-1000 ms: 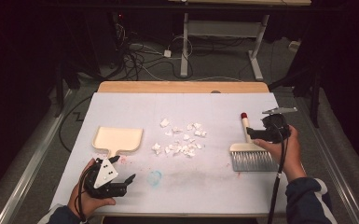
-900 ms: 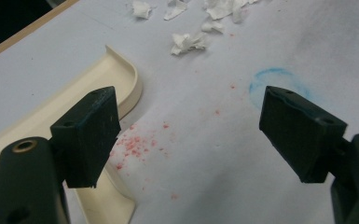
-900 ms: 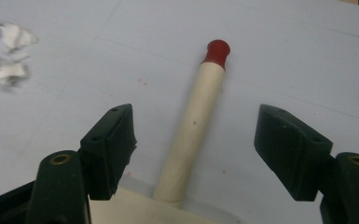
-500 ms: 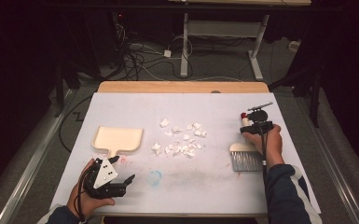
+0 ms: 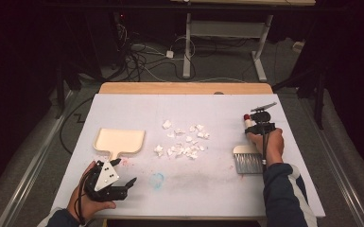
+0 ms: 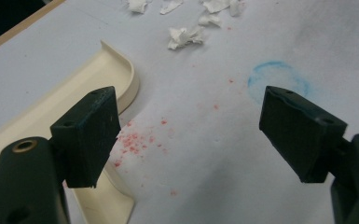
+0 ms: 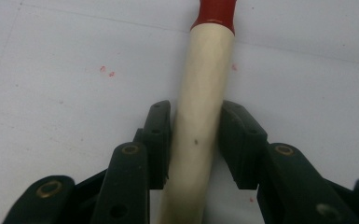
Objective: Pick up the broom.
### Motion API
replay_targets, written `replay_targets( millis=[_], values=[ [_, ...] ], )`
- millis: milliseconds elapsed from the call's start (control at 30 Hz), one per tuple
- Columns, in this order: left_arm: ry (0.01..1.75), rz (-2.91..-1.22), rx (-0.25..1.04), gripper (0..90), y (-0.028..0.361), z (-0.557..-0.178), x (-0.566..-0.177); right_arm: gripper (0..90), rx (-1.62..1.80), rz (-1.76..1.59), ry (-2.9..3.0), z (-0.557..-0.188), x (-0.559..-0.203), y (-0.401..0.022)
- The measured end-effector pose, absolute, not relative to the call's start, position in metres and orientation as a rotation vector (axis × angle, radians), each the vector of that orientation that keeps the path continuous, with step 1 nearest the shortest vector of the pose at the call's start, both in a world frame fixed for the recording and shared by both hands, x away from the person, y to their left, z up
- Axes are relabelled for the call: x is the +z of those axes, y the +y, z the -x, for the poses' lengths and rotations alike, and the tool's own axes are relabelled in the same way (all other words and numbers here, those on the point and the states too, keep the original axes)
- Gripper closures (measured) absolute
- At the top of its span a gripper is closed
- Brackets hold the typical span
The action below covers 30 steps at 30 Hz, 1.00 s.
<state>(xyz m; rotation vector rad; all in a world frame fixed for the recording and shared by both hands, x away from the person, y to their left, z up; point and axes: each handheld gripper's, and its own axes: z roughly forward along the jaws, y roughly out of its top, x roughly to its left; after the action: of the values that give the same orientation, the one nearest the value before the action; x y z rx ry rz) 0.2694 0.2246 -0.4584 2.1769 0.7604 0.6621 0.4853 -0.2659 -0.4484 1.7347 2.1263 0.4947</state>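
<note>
- A hand brush (image 5: 248, 153) lies flat on the white table cover near its right edge: grey bristles toward the person, pale wooden handle (image 7: 201, 116) with a red tip (image 7: 216, 14) pointing away.
- A cream dustpan (image 5: 118, 141) lies flat at the left, open side away, short handle toward the person.
- Crumpled white paper scraps (image 5: 183, 142) lie scattered between dustpan and brush.

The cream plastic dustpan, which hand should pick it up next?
Left. The open left tool sits beside the cream plastic dustpan, whose handle lies at its left jaw. The right tool is shut on the wooden brush handle.
</note>
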Motion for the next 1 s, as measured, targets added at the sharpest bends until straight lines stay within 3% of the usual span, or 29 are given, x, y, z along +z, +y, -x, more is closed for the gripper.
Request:
replay_targets(
  millis=[1000],
  values=[
    [0.776, -2.187, 0.685, 22.1, 0.2252, -0.2691, -0.4585, 70.1, 0.593, -1.731, 2.07, -0.4811, -0.4524, -0.267]
  ],
)
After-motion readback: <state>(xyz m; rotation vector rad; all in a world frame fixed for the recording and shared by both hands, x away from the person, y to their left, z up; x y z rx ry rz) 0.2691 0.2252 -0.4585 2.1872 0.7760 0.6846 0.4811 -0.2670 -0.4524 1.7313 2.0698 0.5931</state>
